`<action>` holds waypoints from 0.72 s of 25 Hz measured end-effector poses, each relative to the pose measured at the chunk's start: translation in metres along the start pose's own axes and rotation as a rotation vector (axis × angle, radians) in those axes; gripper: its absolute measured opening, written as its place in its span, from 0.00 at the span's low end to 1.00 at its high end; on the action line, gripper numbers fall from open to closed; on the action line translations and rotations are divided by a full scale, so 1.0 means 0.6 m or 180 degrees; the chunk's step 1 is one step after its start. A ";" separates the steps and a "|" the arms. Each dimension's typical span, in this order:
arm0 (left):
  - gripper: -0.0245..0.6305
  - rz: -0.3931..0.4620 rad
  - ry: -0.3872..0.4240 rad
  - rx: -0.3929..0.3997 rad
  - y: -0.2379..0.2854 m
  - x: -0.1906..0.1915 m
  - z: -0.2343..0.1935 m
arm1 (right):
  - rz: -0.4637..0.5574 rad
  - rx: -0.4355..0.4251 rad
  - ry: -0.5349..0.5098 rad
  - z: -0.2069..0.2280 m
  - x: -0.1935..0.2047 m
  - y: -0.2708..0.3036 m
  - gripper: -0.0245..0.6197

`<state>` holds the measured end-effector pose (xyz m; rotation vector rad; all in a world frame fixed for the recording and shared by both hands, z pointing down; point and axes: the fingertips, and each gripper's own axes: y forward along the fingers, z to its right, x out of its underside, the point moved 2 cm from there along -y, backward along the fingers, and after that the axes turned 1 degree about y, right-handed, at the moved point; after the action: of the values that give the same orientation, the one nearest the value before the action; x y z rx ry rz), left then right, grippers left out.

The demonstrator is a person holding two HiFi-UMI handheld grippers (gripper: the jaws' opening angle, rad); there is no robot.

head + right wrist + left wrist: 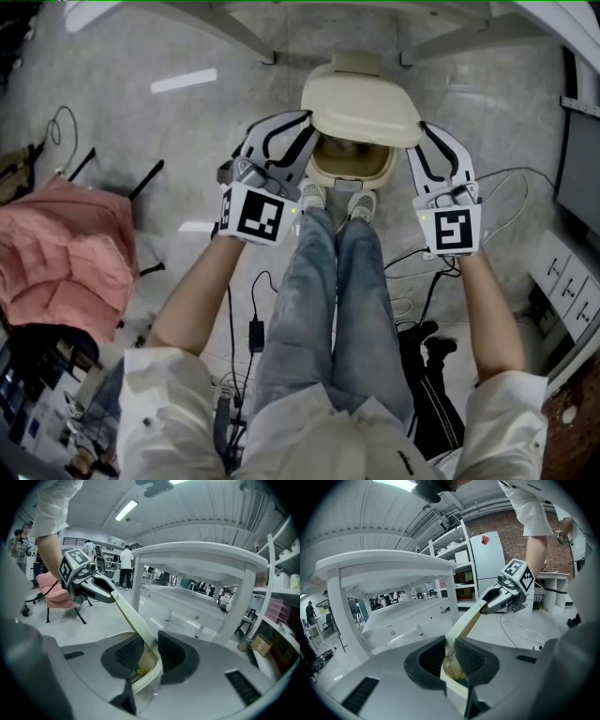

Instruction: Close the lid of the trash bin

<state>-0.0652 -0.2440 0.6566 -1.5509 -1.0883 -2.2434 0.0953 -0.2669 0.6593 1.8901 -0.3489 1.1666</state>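
Lid of the cream trash bin sat tilted, partly raised over the opening, just beyond the person's shoes on the grey floor; the bin's inside looked brownish, and its contents could not be made out. Both bare forearms reached forward and down, one on either side of the legs. The left gripper was clamped on the lid's left edge and the right gripper on its right edge, each pinching the thin rim in nearly closed jaws, facing each other across the lid
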 end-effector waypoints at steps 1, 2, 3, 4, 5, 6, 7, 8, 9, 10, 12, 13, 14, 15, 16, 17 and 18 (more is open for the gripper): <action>0.15 -0.0006 0.0010 0.0010 0.000 0.002 0.001 | -0.0002 -0.0012 -0.0017 -0.001 0.001 0.000 0.20; 0.15 -0.0017 0.0020 0.0024 0.000 0.003 0.002 | -0.0004 -0.0025 -0.0042 -0.002 0.003 0.000 0.21; 0.15 -0.0031 0.0028 0.0039 0.000 0.005 0.004 | -0.0008 -0.0036 -0.0065 -0.004 0.005 0.000 0.21; 0.15 -0.0044 0.0040 0.0053 -0.001 0.007 0.006 | -0.0014 -0.0044 -0.0078 -0.006 0.006 0.000 0.21; 0.15 -0.0056 0.0062 0.0067 -0.002 0.009 0.009 | -0.0021 -0.0051 -0.0081 -0.009 0.008 -0.001 0.21; 0.15 -0.0066 0.0089 0.0083 -0.004 0.011 0.012 | -0.0028 -0.0058 -0.0080 -0.011 0.011 -0.002 0.22; 0.15 -0.0074 0.0113 0.0099 -0.005 0.013 0.014 | -0.0039 -0.0065 -0.0082 -0.014 0.013 -0.003 0.22; 0.15 -0.0081 0.0129 0.0115 -0.006 0.015 0.016 | -0.0050 -0.0070 -0.0087 -0.018 0.015 -0.004 0.22; 0.16 -0.0088 0.0140 0.0130 -0.007 0.017 0.019 | -0.0057 -0.0073 -0.0092 -0.020 0.017 -0.005 0.22; 0.16 -0.0093 0.0149 0.0143 -0.008 0.018 0.021 | -0.0062 -0.0076 -0.0095 -0.023 0.018 -0.006 0.23; 0.16 -0.0110 0.0162 0.0167 -0.009 0.021 0.025 | -0.0082 -0.0081 -0.0097 -0.026 0.022 -0.007 0.23; 0.16 -0.0120 0.0162 0.0175 -0.010 0.023 0.026 | -0.0096 -0.0085 -0.0103 -0.027 0.023 -0.007 0.23; 0.16 -0.0128 0.0156 0.0181 -0.011 0.025 0.028 | -0.0106 -0.0091 -0.0118 -0.029 0.024 -0.008 0.24; 0.16 -0.0134 0.0151 0.0186 -0.012 0.026 0.029 | -0.0110 -0.0097 -0.0137 -0.030 0.025 -0.008 0.24; 0.17 -0.0137 0.0149 0.0191 -0.012 0.027 0.030 | -0.0112 -0.0104 -0.0157 -0.032 0.026 -0.008 0.24; 0.17 -0.0140 0.0147 0.0198 -0.013 0.028 0.031 | -0.0115 -0.0113 -0.0182 -0.033 0.027 -0.008 0.24; 0.17 -0.0146 0.0144 0.0207 -0.013 0.030 0.033 | -0.0124 -0.0123 -0.0209 -0.035 0.029 -0.009 0.24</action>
<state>-0.0626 -0.2211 0.6723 -1.4571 -1.1834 -2.2376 0.0954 -0.2442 0.6751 1.8966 -0.3665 1.0667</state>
